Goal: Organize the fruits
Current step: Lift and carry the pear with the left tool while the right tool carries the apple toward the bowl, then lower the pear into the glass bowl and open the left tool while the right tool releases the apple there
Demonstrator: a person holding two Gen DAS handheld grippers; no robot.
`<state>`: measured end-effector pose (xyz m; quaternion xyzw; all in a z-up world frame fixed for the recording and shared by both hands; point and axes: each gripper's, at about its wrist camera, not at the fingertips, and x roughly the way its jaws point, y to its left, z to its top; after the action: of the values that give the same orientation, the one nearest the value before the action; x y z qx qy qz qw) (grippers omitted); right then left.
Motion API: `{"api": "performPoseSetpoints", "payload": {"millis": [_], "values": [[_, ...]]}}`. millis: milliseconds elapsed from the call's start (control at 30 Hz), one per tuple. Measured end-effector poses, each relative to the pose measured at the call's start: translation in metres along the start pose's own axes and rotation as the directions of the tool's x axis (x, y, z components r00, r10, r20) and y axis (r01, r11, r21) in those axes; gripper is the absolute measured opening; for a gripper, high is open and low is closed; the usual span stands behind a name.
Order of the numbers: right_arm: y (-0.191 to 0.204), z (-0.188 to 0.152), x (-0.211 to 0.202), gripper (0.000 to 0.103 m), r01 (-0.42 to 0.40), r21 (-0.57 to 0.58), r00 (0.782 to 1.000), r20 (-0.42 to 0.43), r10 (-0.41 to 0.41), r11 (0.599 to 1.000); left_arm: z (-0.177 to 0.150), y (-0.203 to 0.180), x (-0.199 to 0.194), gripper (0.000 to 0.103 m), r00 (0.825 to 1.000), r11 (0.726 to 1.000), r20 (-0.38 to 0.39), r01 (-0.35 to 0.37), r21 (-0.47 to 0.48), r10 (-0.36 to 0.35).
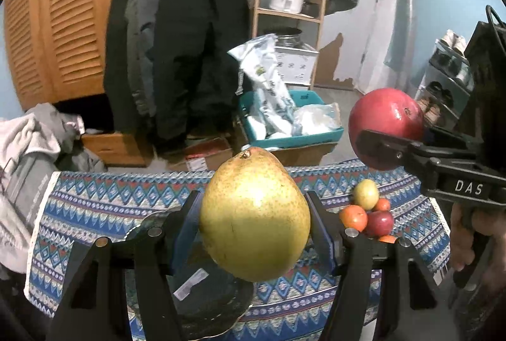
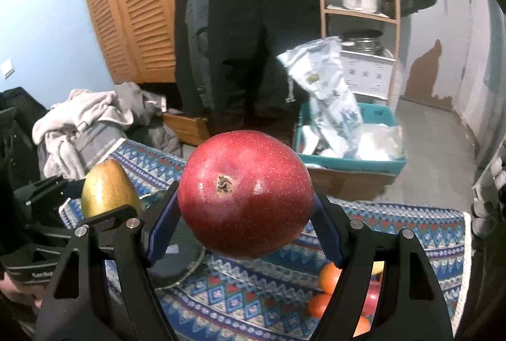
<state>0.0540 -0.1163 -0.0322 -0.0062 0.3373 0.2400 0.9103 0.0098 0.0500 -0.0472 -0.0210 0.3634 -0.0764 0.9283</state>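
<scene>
1. The left gripper (image 1: 254, 219) clamps a pear (image 1: 254, 216), lifted above the plate (image 1: 208, 303) on the counter (image 1: 95, 205).
2. The right gripper (image 2: 245, 211) clamps a red fruit (image 2: 245, 194), also aloft.
3. Likely the carry step; next, lower each fruit to its place and release gently.

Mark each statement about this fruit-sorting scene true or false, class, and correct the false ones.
1. The left gripper is shut on the yellow-green pear. True.
2. The right gripper is open and holds nothing. False: it is shut on the red fruit.
3. Both held fruits are lifted above the patterned cloth. True.
4. The dark glass plate holds a pile of fruit. False: no fruit shows on it; the small fruits lie on the cloth.
5. The cloth is plain white. False: it bears a blue, red and white pattern.
</scene>
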Motion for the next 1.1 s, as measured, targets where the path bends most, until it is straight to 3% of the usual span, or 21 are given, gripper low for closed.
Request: {"api": "performPoseSetpoints", "payload": {"millis": [600, 1100], "values": [[0.075, -0.006, 0.096, 0.077, -0.134, -0.036, 0.979, -0.158, 0.127, 0.990, -0.047, 0.097, 0.027, 0.066, 0.986, 0.979, -0.126, -0.132, -0.157, 0.112], [0.096, -0.051, 0.176, 0.077, -0.152, -0.050, 0.927, -0.353, 0.125, 0.987, -0.094, 0.135, 0.075, 0.066, 0.947, 0.959, -0.297, -0.188, -0.210, 0.120]]}}
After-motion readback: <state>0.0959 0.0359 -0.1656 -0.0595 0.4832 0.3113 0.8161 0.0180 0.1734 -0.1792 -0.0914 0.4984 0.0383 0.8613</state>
